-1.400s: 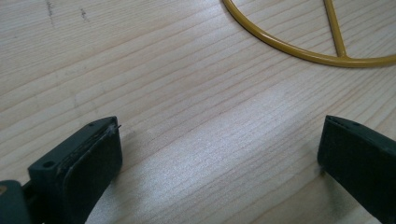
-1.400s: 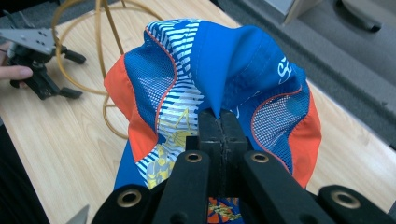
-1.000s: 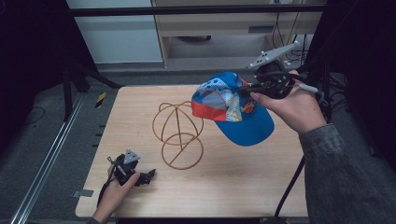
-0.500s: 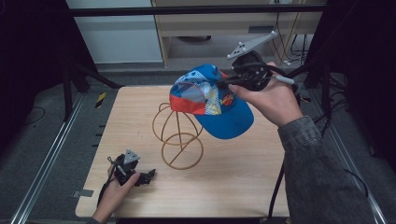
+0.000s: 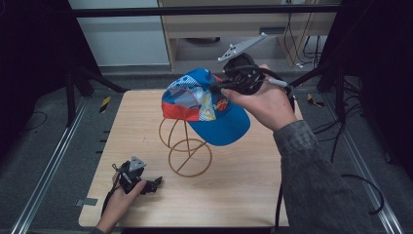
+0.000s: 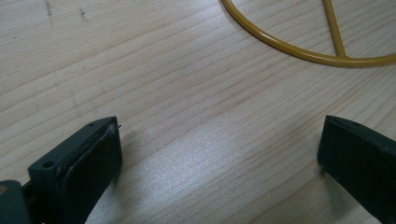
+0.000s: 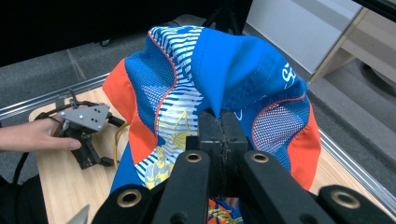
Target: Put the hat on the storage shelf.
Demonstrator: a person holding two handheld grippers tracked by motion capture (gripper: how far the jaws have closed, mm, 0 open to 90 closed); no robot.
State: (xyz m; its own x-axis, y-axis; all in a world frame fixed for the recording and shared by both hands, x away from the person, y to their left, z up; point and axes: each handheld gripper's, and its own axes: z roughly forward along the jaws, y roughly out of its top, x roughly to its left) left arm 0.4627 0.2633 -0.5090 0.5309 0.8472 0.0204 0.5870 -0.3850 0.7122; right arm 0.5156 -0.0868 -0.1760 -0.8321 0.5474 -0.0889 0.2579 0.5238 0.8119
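Two jaws of my right gripper (image 7: 219, 133) pinch the blue-and-orange mesh cap (image 5: 207, 105), held above the gold wire stand (image 5: 187, 148). At 7 o'clock, my left gripper (image 5: 153, 184) rests on the pale wood surface (image 5: 243, 190), jaws wide apart, holding nothing.

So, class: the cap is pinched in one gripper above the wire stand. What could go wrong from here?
1. The right gripper pinches just a small fold of the cap, so the fabric might slip free.
2. The cap hangs tilted over the wire stand; lowered like that, it may catch on one side and slide off.
3. The stand looks light, and the left gripper rests open on the table, apart from it, so a nudge could tip it.
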